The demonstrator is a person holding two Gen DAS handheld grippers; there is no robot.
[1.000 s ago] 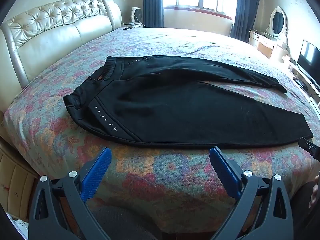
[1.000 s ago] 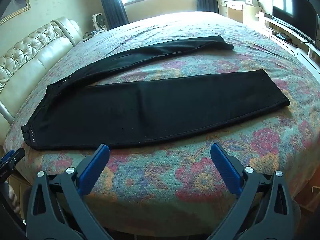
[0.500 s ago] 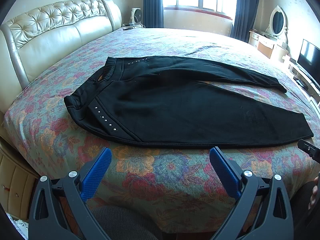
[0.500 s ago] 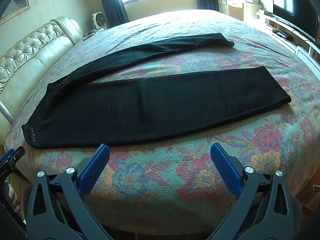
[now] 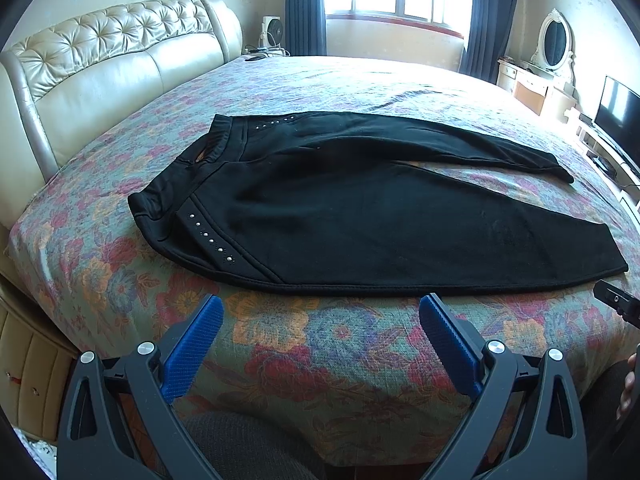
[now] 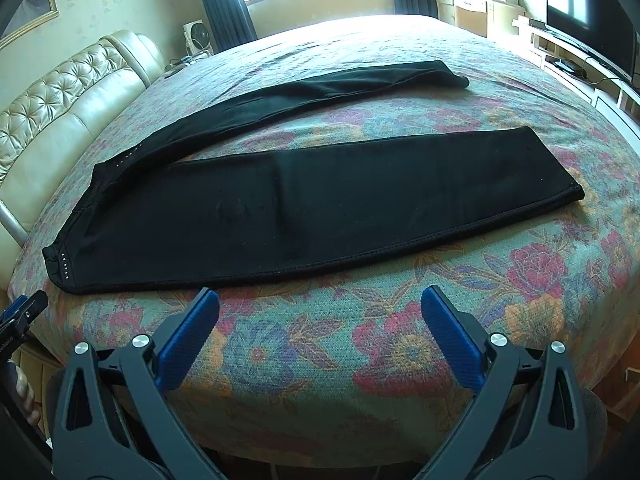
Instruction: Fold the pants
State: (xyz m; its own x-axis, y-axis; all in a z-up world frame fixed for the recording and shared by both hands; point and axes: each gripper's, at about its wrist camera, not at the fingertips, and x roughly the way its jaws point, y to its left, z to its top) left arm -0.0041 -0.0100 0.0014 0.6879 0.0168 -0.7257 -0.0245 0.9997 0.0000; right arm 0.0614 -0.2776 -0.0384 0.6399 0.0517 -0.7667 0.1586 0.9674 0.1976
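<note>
Both claws hang spread wide and empty at the near side of the bed (image 5: 280,80): the left claw (image 5: 320,328) faces the hip end of the pants (image 5: 360,216), the right claw (image 6: 320,320) faces the nearer leg, and neither touches cloth. That bed, under a flowered cover, fills the room from the tufted headboard (image 5: 100,60) to the window, and the black pants lie flat on its near half, with the waistband (image 5: 216,140) toward the headboard. Its two legs are splayed apart, the nearer leg (image 6: 320,208) along the bed's near edge and the farther leg (image 6: 320,88) angling off toward the window. Nothing is folded yet, I'd say. The likely trouble starts with that spread: if the legs are brought together carelessly they may land crooked, leaving a skewed bundle. A pinch that takes only the top layer would let the underside sag and crease. Being so close to the bed's edge, the nearer leg could slide off if dragged. Smallest of all, a row of studs (image 5: 210,238) by the hip could snag a pad that closes on them.
</note>
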